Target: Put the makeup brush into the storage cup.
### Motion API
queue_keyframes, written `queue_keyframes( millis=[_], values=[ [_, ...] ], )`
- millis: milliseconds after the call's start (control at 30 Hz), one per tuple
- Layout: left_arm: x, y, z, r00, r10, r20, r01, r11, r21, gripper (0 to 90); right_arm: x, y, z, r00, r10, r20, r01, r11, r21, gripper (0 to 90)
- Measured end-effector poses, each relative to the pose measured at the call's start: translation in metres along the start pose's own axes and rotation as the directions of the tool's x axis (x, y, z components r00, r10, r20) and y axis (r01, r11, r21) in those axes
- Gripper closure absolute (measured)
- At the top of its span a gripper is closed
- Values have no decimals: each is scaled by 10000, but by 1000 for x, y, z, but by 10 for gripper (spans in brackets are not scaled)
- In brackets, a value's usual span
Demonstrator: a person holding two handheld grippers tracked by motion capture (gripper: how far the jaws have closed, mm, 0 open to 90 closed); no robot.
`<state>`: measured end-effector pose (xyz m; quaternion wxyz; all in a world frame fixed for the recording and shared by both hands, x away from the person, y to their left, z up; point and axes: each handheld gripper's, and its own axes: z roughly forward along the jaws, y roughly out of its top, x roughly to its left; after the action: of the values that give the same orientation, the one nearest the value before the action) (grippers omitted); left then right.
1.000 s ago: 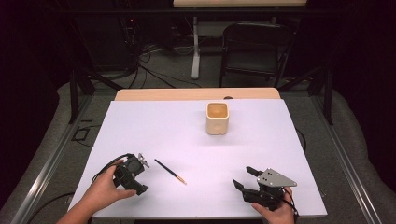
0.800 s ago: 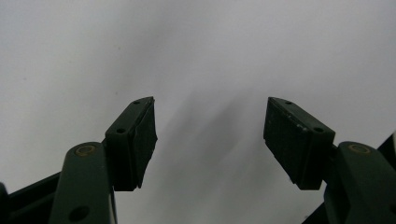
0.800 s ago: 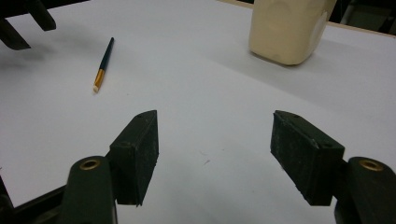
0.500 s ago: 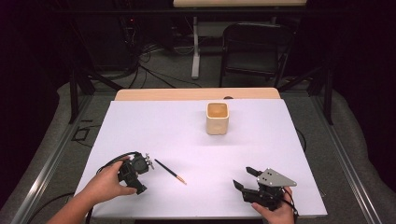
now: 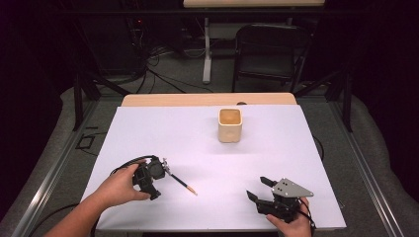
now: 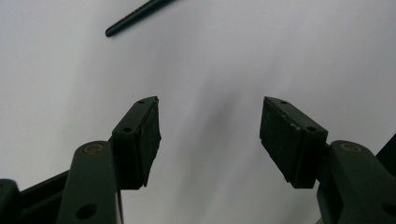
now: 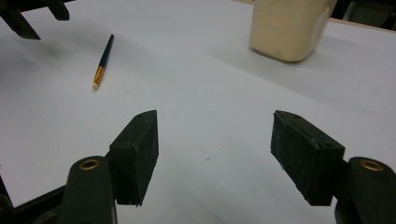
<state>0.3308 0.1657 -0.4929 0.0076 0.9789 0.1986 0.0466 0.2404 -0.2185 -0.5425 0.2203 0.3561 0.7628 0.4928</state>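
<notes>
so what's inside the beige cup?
From the high view, the cup shows an open top with a tan inner wall and nothing sticking out. Its bottom is too dim to see. The pencil lies on the table.

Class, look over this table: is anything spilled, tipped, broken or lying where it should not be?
Nothing stands out. The cream cup stands upright on the white table, with no spill around it. The dark pencil lies flat and whole beside the open left gripper; the right gripper rests open, apart from both.
</notes>
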Motion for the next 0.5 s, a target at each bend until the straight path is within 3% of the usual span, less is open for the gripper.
queue_keyframes(
  millis=[33, 200, 300, 500],
  values=[
    [0, 1, 0, 9999, 25, -143, -25, 10000, -13, 379, 0, 0, 0, 10000, 0, -4, 0, 10000, 0, 320],
    [2, 6, -6, 9999, 100, -53, -102, 9997, -223, 379, 0, 0, 0, 10000, 1, -22, -1, 10000, 31, 320],
    [2, 9, -7, 9994, 326, -151, -326, 9995, -7, 380, 0, 0, 0, 10000, -29, -24, 29, 10000, 40, 320],
    [3, 15, -10, 9988, 453, -174, -456, 9989, -138, 379, 0, 0, 0, 10000, 2, -20, -2, 10000, 68, 320]
  ],
)
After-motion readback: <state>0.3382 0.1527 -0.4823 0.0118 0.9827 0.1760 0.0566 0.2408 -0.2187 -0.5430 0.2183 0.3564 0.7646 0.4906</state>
